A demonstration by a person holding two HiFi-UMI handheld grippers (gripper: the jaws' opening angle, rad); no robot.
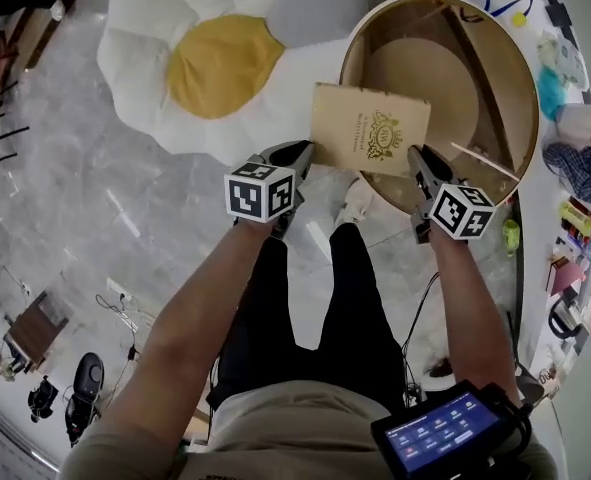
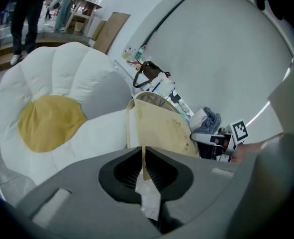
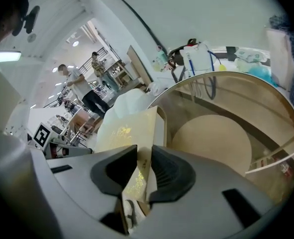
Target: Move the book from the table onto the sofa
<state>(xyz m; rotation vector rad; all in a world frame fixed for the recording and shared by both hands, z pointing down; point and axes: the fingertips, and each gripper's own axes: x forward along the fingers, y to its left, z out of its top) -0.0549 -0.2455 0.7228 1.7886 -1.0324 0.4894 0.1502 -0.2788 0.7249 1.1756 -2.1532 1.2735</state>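
Book [image 1: 368, 128]: tan cover with a gold crest; held in the air at its two near corners, over the near-left rim of the round table [image 1: 528, 98] and touching neither table nor sofa [image 1: 220, 63].

Progress, as judged: the lift off the table looks done; the carry to the left and the setting down remain; the sofa lies to the left of the book, near but apart from it, and nothing is seen on its yellow middle.

Left gripper [image 1: 300, 155]: jaws almost together, pinching a thin edge of the book, apparently the cover alone at the left near corner; that thin hold may let the cover bend or slip.

Right gripper [image 1: 418, 158]: jaws partly apart, pressed on the thicker body of the book at its right near corner; cover and pages both sit between them.

Containers: the table is drum-shaped, with a tall wooden wall and a round lower shelf inside; no item can be made out in it, only a pale strip by the right wall, too small to identify.

Sofa: white, flower-shaped, on the grey floor [image 1: 95, 188]; open to receive the book.
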